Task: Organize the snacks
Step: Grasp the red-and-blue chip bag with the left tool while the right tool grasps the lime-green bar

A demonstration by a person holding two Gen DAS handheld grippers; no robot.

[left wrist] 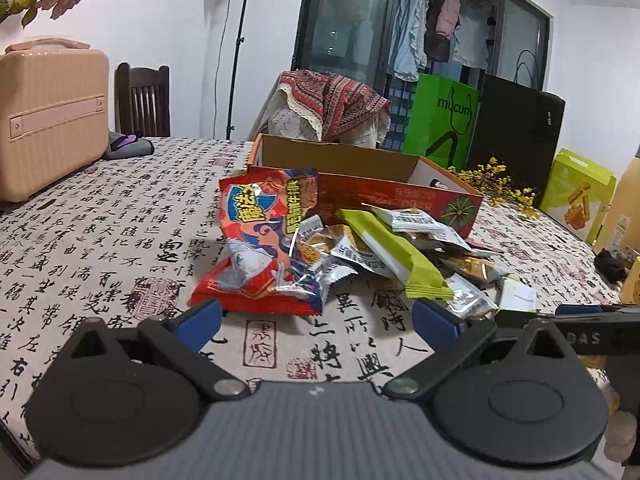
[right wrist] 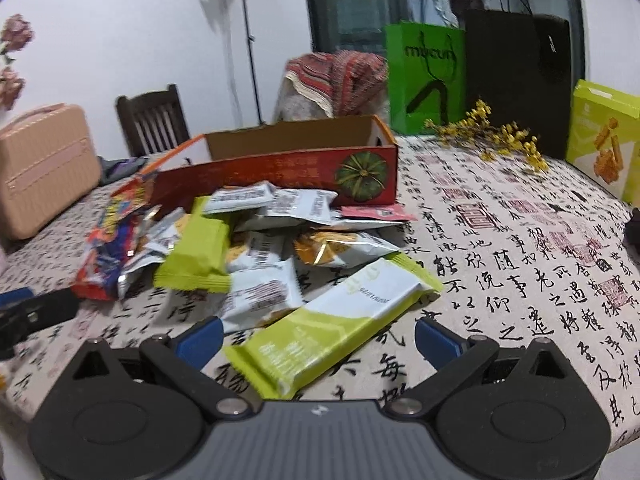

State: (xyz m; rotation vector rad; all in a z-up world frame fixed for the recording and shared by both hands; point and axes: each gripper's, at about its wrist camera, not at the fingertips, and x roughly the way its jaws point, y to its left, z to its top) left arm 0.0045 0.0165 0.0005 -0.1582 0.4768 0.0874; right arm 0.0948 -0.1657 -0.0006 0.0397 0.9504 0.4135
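A: Where do the snacks sit right now?

B: In a loose heap on the desk with the calligraphy-printed cloth [right wrist: 520, 248], just in front of the open red-and-orange cardboard box [right wrist: 280, 168]. The box looks empty from here, so I'd judge the sorting has barely begun.

A: And the two tools?

B: The right gripper [right wrist: 318, 338] has its jaws spread wide with nothing held. The long lime-green and white foil-wrapped bar [right wrist: 336, 320] lies flat on the cloth between them, its near end reaching in close to the tool body. The left gripper [left wrist: 316, 320] is also wide open and empty, facing the big red and blue crinkly snack bag [left wrist: 264, 240], which leans on the pile.

A: How will that green bar handle?

B: Light, I'd guess, and fairly stiff along its length, with a slick wrapper. Pinching across the middle of its width should keep it from pivoting; the crimped end seals are thin and would likely slip or fold.

A: The red bag?

B: Puffy and soft, probably air-filled, contents possibly brittle. A squeeze on the body could crush it; the flat sealed edge is the safer hold.

A: Anything else in the heap?

B: Small white sachets [right wrist: 260, 292] and a second lime-green packet [right wrist: 196, 252], overlapping. They're glossy and loose, so lifting one may drag its neighbours.
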